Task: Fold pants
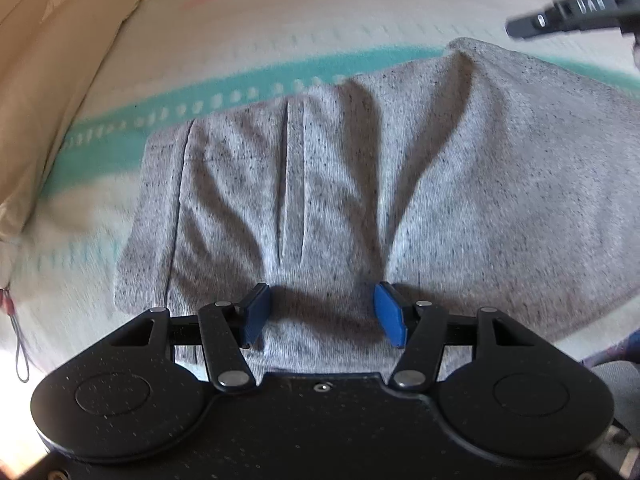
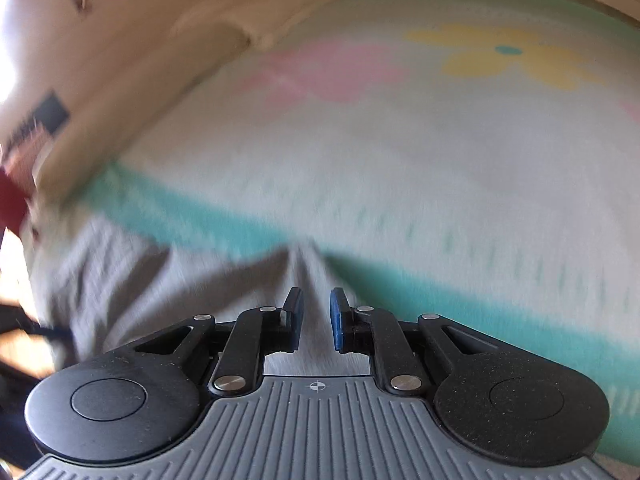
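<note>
Pants (image 1: 360, 184) between two hand-held grippers, on a flowered bedsheet (image 1: 280, 28).

The grey speckled pants lie bunched across the sheet's teal stripe (image 1: 120, 148), creased into ridges. The left gripper (image 1: 320, 316) stands over their near edge, blue pads well apart with cloth bulging between them, not pinched. The right gripper (image 2: 316, 320) is narrowed on a raised fold of the pants' far edge by the stripe; blur hides whether its pads press.

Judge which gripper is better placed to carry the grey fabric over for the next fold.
Right, probably. The right gripper has its blue fingers nearly closed around a raised ridge of the speckled grey pants; the left gripper stands wide open above the cloth, gripping nothing.
</note>
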Demonstrator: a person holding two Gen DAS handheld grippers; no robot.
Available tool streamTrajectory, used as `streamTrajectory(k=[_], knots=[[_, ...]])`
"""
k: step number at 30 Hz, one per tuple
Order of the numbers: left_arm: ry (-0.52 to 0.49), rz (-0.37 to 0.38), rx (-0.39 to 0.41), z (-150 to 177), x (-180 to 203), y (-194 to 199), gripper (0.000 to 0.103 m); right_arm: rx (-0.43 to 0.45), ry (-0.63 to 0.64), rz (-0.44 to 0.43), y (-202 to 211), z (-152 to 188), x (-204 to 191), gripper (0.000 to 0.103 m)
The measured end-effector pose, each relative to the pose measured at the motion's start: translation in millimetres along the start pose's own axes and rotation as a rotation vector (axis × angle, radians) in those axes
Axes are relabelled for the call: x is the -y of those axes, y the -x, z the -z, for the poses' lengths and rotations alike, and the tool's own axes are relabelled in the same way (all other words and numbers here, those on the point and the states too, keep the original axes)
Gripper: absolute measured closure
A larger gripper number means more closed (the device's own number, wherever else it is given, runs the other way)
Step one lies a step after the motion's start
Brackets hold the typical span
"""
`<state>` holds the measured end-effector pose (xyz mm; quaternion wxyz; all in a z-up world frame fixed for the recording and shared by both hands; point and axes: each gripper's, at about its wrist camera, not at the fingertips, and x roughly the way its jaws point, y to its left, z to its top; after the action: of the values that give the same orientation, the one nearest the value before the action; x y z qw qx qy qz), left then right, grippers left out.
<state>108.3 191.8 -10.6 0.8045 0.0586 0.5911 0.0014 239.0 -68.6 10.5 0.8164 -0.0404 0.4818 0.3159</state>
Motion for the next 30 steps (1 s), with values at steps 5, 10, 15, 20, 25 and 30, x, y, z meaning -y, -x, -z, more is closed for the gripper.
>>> streamTrajectory(k=[5, 10, 15, 20, 25, 30], knots=[[0.061, 0.009, 0.047, -11, -7, 13, 0.046, 0.03, -0.084, 0.183, -8, 13, 16, 0.089], [0.103, -0.019, 0.181, -23, -2, 31, 0.045, 0.075, -0.067, 0.144, 30, 16, 19, 0.089], [0.091, -0.008, 0.146, -37, 15, 19, 0.043, -0.042, -0.028, 0.166, 35, 35, 26, 0.089], [-0.011, -0.099, 0.005, -32, 40, -5, 0.043, -0.122, -0.132, 0.199, 49, 56, 61, 0.089], [-0.041, -0.101, 0.056, -33, 55, 7, 0.046, -0.081, -0.162, 0.191, 85, 69, 76, 0.089], [-0.059, -0.013, 0.13, -52, 80, 18, 0.045, -0.208, -0.102, 0.17, 96, 102, 75, 0.088]])
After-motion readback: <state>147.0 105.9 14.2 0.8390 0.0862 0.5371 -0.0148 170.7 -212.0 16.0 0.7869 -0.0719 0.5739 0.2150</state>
